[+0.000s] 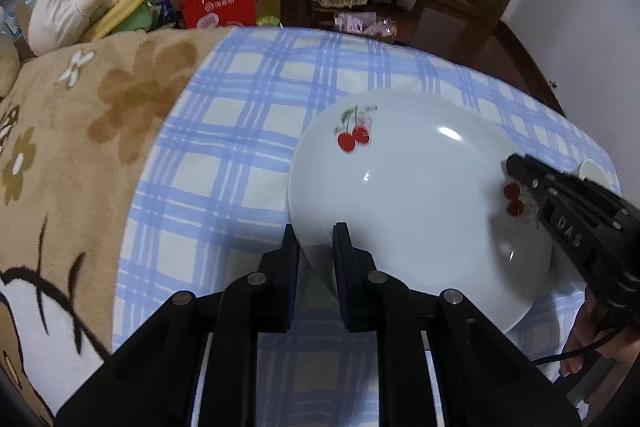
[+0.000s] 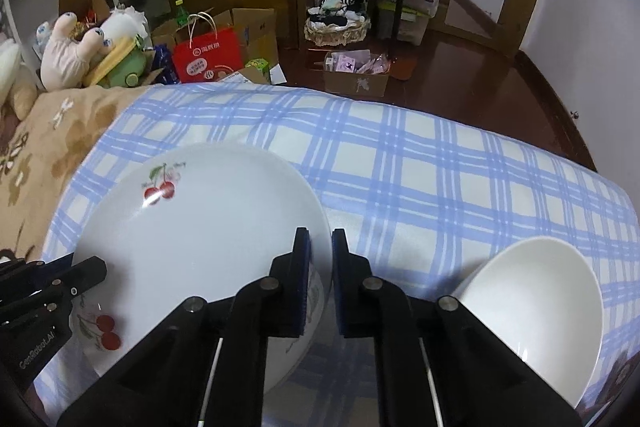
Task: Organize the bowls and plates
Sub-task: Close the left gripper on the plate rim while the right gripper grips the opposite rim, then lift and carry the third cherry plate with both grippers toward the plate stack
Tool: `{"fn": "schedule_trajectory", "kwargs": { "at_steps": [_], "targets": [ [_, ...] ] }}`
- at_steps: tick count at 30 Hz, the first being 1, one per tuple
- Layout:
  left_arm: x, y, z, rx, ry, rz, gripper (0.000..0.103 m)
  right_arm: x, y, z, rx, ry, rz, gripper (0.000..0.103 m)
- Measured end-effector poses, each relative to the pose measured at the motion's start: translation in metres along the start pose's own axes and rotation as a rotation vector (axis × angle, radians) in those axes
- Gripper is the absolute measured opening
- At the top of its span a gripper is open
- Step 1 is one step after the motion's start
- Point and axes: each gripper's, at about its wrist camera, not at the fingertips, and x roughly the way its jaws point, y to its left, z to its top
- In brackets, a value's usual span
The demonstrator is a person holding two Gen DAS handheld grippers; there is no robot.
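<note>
A white plate with red cherry prints sits over the blue checked cloth, tilted and held at two sides. My left gripper is shut on its left rim. My right gripper is shut on its right rim; the plate also shows in the right wrist view. The right gripper's body shows in the left wrist view, and the left gripper's body at the left edge of the right wrist view. A plain white bowl stands on the cloth to the right of the plate.
A beige flowered blanket covers the surface left of the cloth. Beyond the far edge are stuffed toys, a red paper bag, cardboard boxes and a basket on the dark floor.
</note>
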Motion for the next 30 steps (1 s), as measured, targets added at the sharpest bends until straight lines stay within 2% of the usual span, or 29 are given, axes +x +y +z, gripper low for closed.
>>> {"fn": "schedule_trajectory", "kwargs": {
  "at_steps": [12,22,30],
  "targets": [
    [-0.038,-0.017,-0.012,0.046,-0.043,-0.032,0.016,-0.051,-0.017,-0.009,0.023,-0.053,0.014,0.010],
    [-0.083,-0.031,-0.032,0.087,-0.080,-0.048,0.017,-0.108,-0.023,-0.033,0.022,-0.106,-0.004,0.010],
    [-0.118,-0.052,-0.057,0.136,-0.126,-0.042,0.016,-0.142,-0.040,-0.060,0.063,-0.114,0.005,0.010]
  ]
}}
